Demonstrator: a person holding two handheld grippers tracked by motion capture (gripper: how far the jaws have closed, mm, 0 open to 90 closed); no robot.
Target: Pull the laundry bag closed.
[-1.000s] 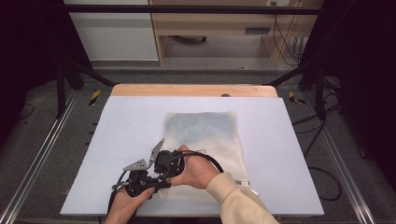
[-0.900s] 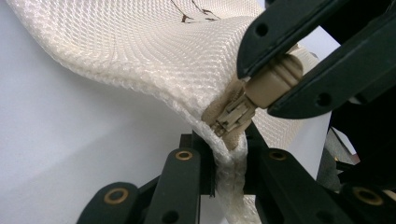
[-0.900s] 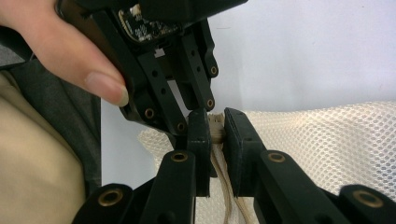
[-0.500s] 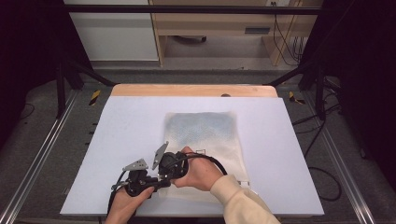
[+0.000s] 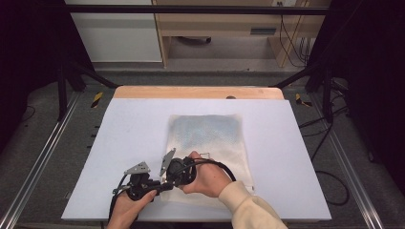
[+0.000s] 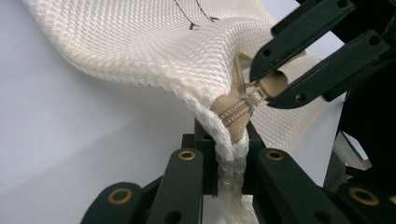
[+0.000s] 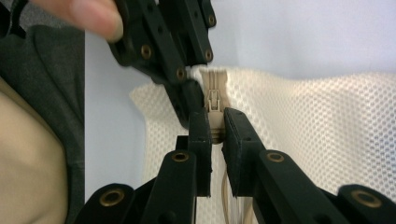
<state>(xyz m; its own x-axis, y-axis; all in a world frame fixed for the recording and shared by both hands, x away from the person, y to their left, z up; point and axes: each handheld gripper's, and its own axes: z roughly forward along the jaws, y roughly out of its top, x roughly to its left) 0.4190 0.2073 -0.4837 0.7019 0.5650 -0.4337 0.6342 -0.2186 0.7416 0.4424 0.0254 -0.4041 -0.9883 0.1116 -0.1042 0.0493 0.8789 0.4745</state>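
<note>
A cream mesh zip bag (image 5: 205, 133) lies flat on the pale table (image 5: 119, 143). Both grippers meet at its near left corner. In the left gripper view my left gripper (image 6: 229, 140) is shut on the bag's seamed edge (image 6: 228, 163), just below the end of the beige zipper (image 6: 236, 112). The right gripper (image 6: 266, 88) comes in from the right, shut on the beige zipper pull (image 6: 275, 84). In the right gripper view its jaws (image 7: 215, 122) clamp the pull tab (image 7: 214, 105), with the left gripper (image 7: 192, 86) close above. From above, the left gripper (image 5: 160, 187) and right gripper (image 5: 173, 180) almost touch.
A wooden strip (image 5: 198, 92) runs along the table's far edge. Metal frame rails (image 5: 43, 157) flank both sides. Cables (image 5: 329, 157) hang at the right. A cream sleeve (image 5: 248, 210) reaches in from the bottom. Bare table surface spreads left of the bag.
Both hands and grippers have stayed at the bag's near left corner, with only a slight shift of the right gripper. The holds are unchanged.
</note>
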